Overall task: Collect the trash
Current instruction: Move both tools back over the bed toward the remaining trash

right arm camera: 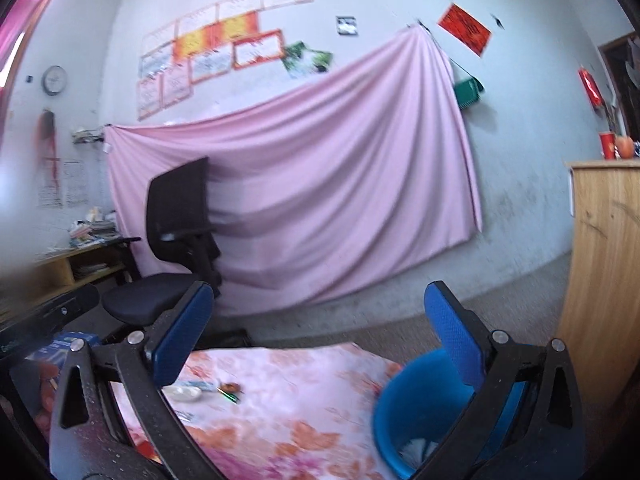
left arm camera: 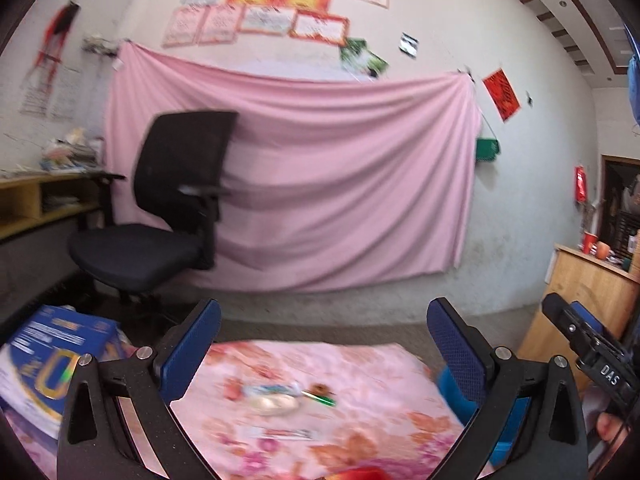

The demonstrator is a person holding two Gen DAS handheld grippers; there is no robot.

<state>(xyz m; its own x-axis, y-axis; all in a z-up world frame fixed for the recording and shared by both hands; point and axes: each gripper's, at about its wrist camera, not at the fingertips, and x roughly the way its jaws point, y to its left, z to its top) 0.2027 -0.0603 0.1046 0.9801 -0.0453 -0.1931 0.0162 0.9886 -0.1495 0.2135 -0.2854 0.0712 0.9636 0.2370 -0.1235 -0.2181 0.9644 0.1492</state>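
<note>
Both views are smeared with motion blur, so the small litter on your floral-cloth counter is hard to name. In the left wrist view a pale crumpled piece lies mid-counter, with a white-and-blue wrapper just behind it, a thin green stick-like item just to its right, and a small brown scrap beside that. A flat white wrapper with red print lies nearer you. Something red is cut off at the bottom edge; you cannot tell what it is.

Your left claw hangs wide open above the counter and holds nothing; the litter cluster sits below and between its fingers, apart from them. Your right claw is equally wide open and empty, with the same cluster low to its left. The blue bin stands at the counter's right edge, partly hidden behind the right claw's right finger, with something white inside it.
</note>
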